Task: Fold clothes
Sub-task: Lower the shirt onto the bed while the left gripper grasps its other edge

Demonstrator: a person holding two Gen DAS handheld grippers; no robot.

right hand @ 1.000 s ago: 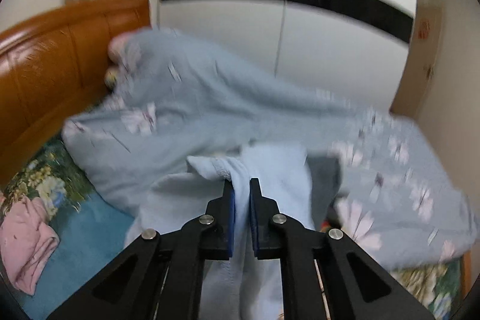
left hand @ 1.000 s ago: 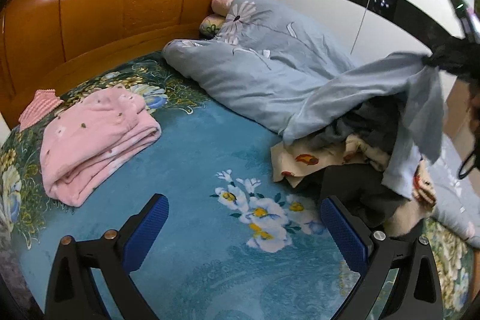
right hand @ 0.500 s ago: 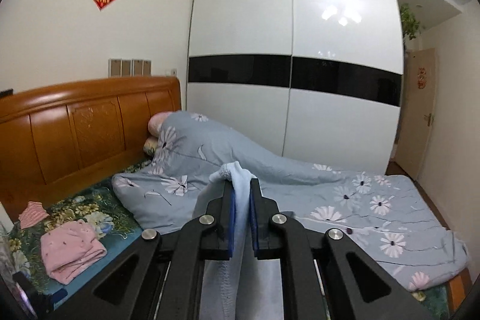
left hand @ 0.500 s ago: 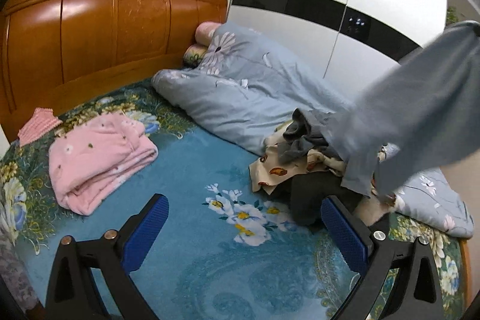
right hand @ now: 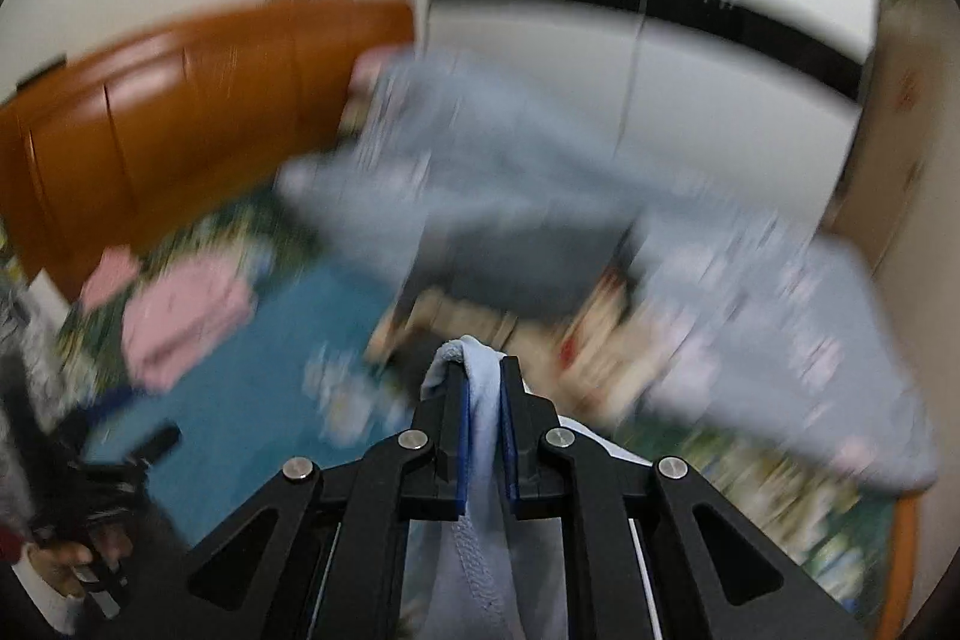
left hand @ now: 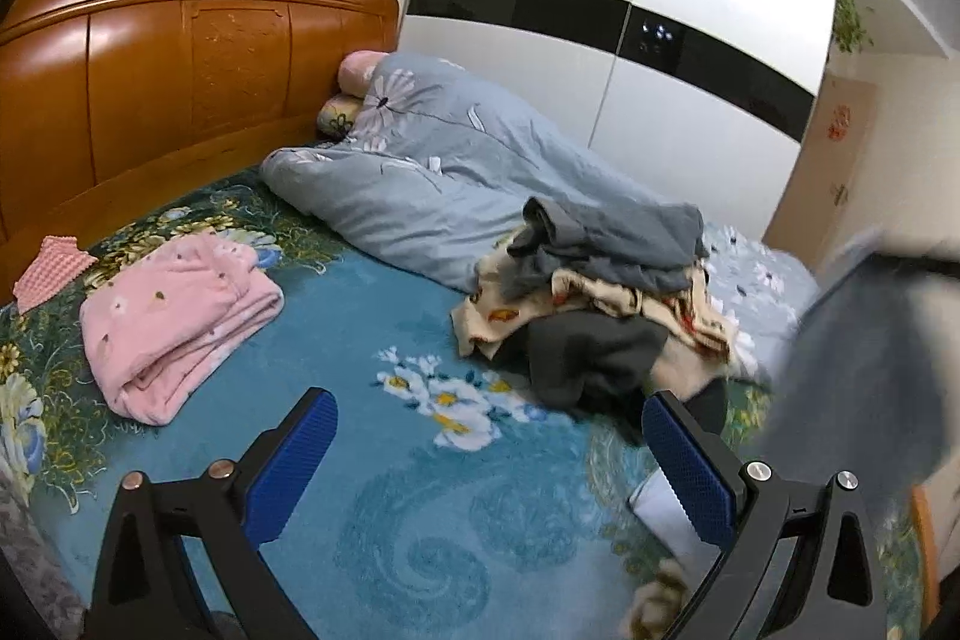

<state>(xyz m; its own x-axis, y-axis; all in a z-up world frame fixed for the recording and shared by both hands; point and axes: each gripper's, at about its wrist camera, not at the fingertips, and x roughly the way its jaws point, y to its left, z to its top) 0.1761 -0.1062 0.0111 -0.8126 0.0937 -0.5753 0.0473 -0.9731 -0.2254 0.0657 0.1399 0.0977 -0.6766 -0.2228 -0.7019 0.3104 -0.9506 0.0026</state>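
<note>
My right gripper (right hand: 482, 379) is shut on a pale blue garment (right hand: 480, 400) whose cloth bunches between the blue pads and hangs down under them. The same garment (left hand: 852, 370) shows as a blurred grey-blue sheet at the right edge of the left wrist view. My left gripper (left hand: 489, 451) stands open above the blue floral bedspread (left hand: 372, 340), with nothing between its fingers. A heap of unfolded clothes (left hand: 594, 304), grey, cream-patterned and dark, lies just beyond its right finger. A folded pink garment (left hand: 174, 310) rests at the left.
A grey-blue floral duvet (left hand: 444, 178) runs along the far side of the bed up to the wooden headboard (left hand: 180, 64). A small pink knitted piece (left hand: 51, 265) lies by the headboard. A white wardrobe (left hand: 660, 40) stands behind. A person's hand (right hand: 66, 559) appears low left in the blurred right wrist view.
The right gripper swung down and tilted toward the bed with the pale blue garment still pinched. The garment moved further right and lower in the left wrist view, clear of the heap.
</note>
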